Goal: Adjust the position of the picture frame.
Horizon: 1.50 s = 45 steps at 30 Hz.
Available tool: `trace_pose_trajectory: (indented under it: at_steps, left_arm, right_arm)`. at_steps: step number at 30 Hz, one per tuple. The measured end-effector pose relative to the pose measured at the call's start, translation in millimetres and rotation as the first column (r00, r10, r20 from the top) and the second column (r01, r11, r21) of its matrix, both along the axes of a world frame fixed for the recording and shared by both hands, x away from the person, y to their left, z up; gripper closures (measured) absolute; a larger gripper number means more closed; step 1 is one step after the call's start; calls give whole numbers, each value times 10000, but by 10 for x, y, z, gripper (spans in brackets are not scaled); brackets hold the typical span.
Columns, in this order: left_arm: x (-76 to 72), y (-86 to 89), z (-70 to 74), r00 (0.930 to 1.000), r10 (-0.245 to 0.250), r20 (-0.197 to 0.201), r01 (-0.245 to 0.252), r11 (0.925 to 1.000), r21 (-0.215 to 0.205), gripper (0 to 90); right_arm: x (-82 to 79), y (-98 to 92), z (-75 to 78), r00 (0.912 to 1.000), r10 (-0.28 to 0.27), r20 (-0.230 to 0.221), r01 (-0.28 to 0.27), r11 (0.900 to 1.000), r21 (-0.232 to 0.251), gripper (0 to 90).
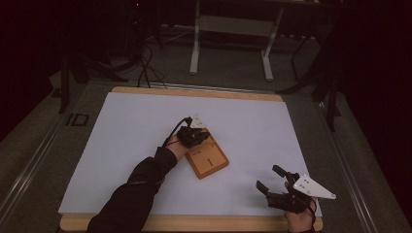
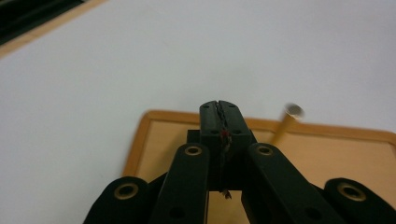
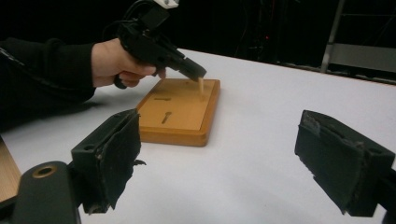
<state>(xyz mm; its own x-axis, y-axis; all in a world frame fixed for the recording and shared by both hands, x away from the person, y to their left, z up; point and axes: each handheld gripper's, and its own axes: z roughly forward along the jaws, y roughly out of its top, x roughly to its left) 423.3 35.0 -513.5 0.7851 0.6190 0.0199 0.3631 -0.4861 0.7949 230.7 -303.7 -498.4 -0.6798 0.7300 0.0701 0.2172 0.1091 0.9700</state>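
The left gripper (image 1: 203, 137) sits over the far end of a wooden board (image 1: 208, 161) near the middle of the white-covered table (image 1: 121, 145), held by the left hand (image 3: 116, 63). Its jaws are pressed together w/ no gap; seen from the left gripper view, a thin dark strand w/ a red fleck runs down the seam between them, too small to identify. In the right gripper view a pale wooden peg (image 3: 201, 87) stands upright on the board directly below the left gripper's tip — touching it or just under it, can't tell which. In the left gripper view a pin w/ a flat head (image 2: 286, 122) rises from the board just right of the jaws, apart from them.

A second dark pin (image 3: 166, 117) lies flat on the board's surface, nearer the right gripper.

The right gripper (image 1: 273, 183) is well apart from the board, near the table's front edge — jaws spread wide, nothing between them, pointing toward the board.
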Motion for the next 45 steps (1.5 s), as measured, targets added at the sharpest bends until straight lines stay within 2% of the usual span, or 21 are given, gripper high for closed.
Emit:
trace_pose_trajectory:
  at_steps: [5,8,12,19,21,24,38,45]
  left_arm:
    - [119,-122,16,10000,-39,19,38,9999,156,898]
    - [208,-206,0,10000,-14,-88,19,9980,626,900]
    - [296,-273,-30,9998,19,-180,-2,9956,939,900]
    - [354,-345,-59,9996,-33,-294,77,9887,1497,900]
    - [358,-353,-67,9995,-39,-324,86,9894,1448,900]
    - [368,-363,-81,9994,-37,-343,93,9864,1638,900]
    - [366,-356,-77,9994,-118,-313,176,9808,1942,900]
    - [353,-180,-71,9984,104,-564,-1,9839,1788,900]
  right_arm:
    - [2,-6,-1,10000,34,-9,-34,10000,42,141]
    - [-2,-10,1,10000,38,-13,-38,10000,51,141]
    - [-5,-20,3,10000,36,-31,-36,9999,105,142]
    - [0,-28,1,10000,77,-46,-77,9999,149,142]
    - [-2,-27,3,10000,64,-36,-64,9999,138,142]
    - [-4,-28,4,10000,43,-37,-43,9999,140,141]
    - [-8,-33,9,10000,49,15,-49,9999,132,142]
    - [-10,-33,9,10000,64,8,-64,9999,131,142]
